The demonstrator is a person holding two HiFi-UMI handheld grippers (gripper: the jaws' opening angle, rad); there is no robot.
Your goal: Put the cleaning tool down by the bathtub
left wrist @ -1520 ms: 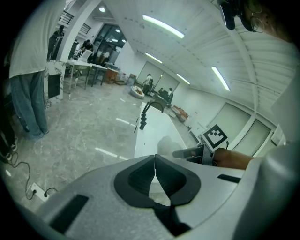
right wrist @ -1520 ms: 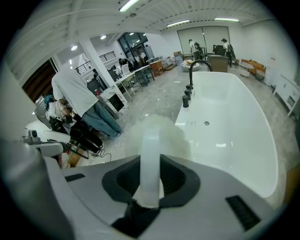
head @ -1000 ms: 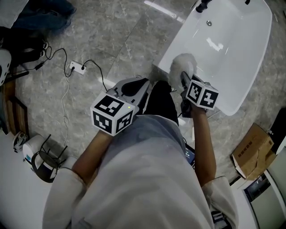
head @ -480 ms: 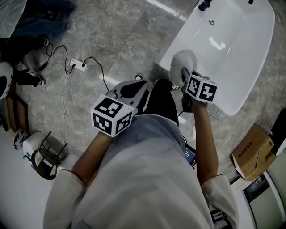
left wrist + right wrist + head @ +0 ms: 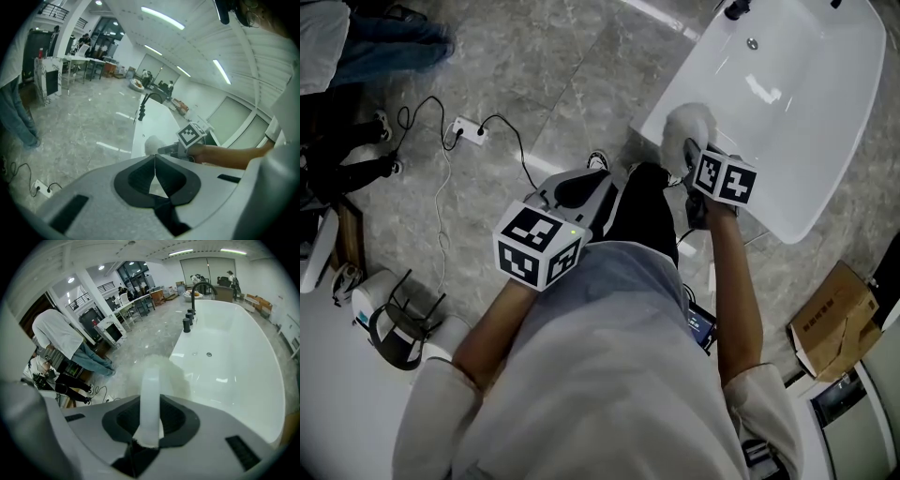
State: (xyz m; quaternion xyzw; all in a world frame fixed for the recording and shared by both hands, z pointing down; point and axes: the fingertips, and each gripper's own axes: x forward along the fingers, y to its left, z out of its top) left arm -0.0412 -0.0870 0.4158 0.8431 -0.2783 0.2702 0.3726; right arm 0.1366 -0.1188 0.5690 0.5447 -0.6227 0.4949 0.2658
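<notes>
Duster (image 5: 688,127) clamped in R gripper (image 5: 150,425) at tub (image 5: 811,122) rim.

A fluffy white cleaning tool (image 5: 685,128) on a pale handle, clamped in the right gripper (image 5: 151,404) jaws, hangs over the glossy white bathtub (image 5: 802,117) rim.

Left gripper (image 5: 154,158) jaws together; right gripper (image 5: 151,404) clamped (on cleaning tool (image 5: 150,378)).

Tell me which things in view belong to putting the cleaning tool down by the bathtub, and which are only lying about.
For the job:
cleaning tool, gripped by the right gripper
bathtub

Only lying about:
power strip with its cable
cardboard box
left gripper, shut and empty
</notes>
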